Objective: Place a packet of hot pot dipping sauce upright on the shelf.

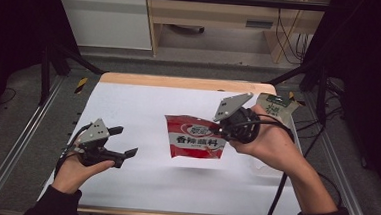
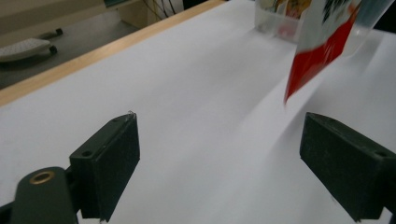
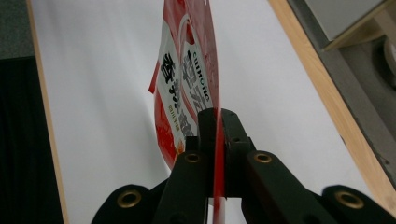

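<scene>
A red-and-white snack packet (image 1: 194, 137) hangs above the white table sheet (image 1: 143, 104). My right gripper (image 1: 228, 132) is shut on the packet's right edge. In the right gripper view the packet (image 3: 187, 79) stands edge-on, pinched between the closed jaws of the right gripper (image 3: 216, 126). My left gripper (image 1: 125, 141) is at the left of the table, open, with nothing between its jaws. In the left gripper view the left gripper (image 2: 224, 158) shows bare sheet between its wide-apart jaws. The red packet (image 2: 322, 46) hangs farther off at the upper right.
A green packet (image 1: 276, 105) stands at the back right, behind my right hand. A clear container (image 2: 275, 23) sits there too. The table's wooden far edge (image 1: 185, 82) borders the sheet, and metal rails run along both sides.
</scene>
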`<state>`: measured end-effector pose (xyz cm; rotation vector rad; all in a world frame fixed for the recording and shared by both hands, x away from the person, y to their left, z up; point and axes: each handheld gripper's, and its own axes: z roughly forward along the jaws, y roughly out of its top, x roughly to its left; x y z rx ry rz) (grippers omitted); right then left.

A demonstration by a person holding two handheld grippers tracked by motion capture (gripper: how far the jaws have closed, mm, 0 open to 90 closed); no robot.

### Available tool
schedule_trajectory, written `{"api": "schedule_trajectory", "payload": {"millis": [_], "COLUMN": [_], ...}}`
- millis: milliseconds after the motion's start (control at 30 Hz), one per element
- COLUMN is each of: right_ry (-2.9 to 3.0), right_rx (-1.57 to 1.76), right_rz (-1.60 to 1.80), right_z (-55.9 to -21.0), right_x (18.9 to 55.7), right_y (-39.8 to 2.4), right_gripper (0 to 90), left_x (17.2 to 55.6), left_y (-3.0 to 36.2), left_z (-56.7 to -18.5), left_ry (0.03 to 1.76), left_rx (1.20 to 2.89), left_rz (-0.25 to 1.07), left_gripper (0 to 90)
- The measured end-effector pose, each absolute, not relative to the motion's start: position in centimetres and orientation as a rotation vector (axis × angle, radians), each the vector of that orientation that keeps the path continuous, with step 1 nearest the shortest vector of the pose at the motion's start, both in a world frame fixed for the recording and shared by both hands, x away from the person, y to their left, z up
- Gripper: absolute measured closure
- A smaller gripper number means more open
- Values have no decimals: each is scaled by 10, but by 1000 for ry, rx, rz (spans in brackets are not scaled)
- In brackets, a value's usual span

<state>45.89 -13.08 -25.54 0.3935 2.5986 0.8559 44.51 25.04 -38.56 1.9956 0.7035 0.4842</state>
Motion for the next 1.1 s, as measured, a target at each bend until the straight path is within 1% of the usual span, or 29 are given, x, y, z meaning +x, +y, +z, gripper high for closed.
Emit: {"api": "schedule_trajectory", "payload": {"millis": [67,133,500,900,1100], "right_ry": [2585,2571,2495,2426,2395], "right_rx": [409,428,512,645,712], "right_rz": [857,878,890,861,855], "right_z": [-249,-243,-216,-205,-207], "right_x": [459,459,462,444,443], "right_y": [-139,-146,-182,-240,-267], "right_gripper": [900,900,900,900,900], "left_x": [446,445,436,425,421], "left_y": [252,251,250,264,266], "left_z": [-394,-403,-426,-438,-441], "left_ry": [716,731,721,769,772], "left_rx": [2032,2025,2077,2067,2081], "left_rz": [501,481,498,532,560], "left_gripper": [118,100,74,72,71]}}
